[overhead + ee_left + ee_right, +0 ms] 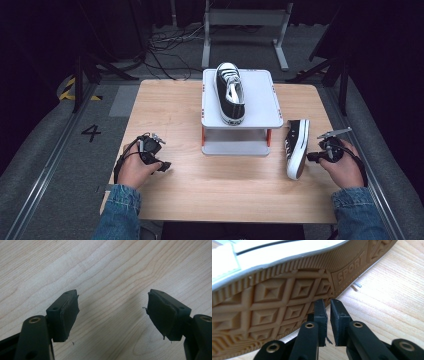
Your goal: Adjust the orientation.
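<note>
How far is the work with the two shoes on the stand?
One black shoe already stands on the white stand. The second shoe lies on its side on the table, sole toward the right tool, whose nearly closed jaws hold nothing. It probably remains to grip and place it. The left tool rests open.

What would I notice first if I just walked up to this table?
Probably the black-and-white sneaker sitting upright on top of a little grey stand at the back middle of the wooden table. Its twin shoe lies tipped on its side to the right of the stand, its tan sole facing the right gripper, whose jaws are nearly together with nothing between them. The left gripper rests wide open over bare wood.
</note>
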Motion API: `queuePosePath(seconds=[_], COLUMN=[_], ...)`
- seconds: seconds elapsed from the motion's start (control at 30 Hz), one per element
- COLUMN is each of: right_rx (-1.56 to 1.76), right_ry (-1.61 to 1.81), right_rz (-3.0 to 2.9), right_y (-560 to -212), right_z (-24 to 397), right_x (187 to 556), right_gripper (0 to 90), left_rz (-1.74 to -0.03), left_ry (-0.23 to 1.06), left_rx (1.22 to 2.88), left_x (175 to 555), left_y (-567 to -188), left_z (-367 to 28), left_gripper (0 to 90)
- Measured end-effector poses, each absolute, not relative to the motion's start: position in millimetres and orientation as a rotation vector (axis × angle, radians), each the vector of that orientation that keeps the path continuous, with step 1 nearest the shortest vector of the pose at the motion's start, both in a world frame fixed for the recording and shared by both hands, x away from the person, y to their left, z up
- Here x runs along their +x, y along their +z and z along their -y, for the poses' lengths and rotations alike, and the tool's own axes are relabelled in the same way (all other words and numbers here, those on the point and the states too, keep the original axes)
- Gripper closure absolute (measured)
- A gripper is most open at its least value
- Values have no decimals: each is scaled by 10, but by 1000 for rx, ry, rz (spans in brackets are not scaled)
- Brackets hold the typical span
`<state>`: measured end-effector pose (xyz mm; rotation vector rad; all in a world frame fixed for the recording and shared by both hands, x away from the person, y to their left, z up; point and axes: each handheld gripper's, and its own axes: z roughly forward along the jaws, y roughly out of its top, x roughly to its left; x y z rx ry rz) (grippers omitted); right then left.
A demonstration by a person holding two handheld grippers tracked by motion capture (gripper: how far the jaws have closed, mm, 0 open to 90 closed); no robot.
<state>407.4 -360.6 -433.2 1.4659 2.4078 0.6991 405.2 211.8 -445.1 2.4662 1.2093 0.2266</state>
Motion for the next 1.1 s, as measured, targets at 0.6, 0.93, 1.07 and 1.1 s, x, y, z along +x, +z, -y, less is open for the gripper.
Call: queuePosePath(seconds=[0.6, 0.93, 1.07, 1.1], right_rx=[1245, 1204, 1241, 1252], right_ry=[863, 883, 893, 897], right_rz=[-2392, -2397, -2372, -2364], right_y=[-3819, -3808, -3789, -3783], right_z=[3217, 3165, 3268, 3307], right_x=[4099, 4016, 3970, 3954], right_gripper=[842, 852, 855, 855], left_rz=[-1236, -1197, -1188, -1182], left_ry=[226, 217, 214, 215], left_rx=[2469, 2484, 2486, 2485], left_x=[3871, 3942, 3976, 3987], left_y=[-4512, -4518, -4514, -4512], left_z=[-2228, -2118, -2083, -2075], left_gripper=[259, 258, 259, 259])
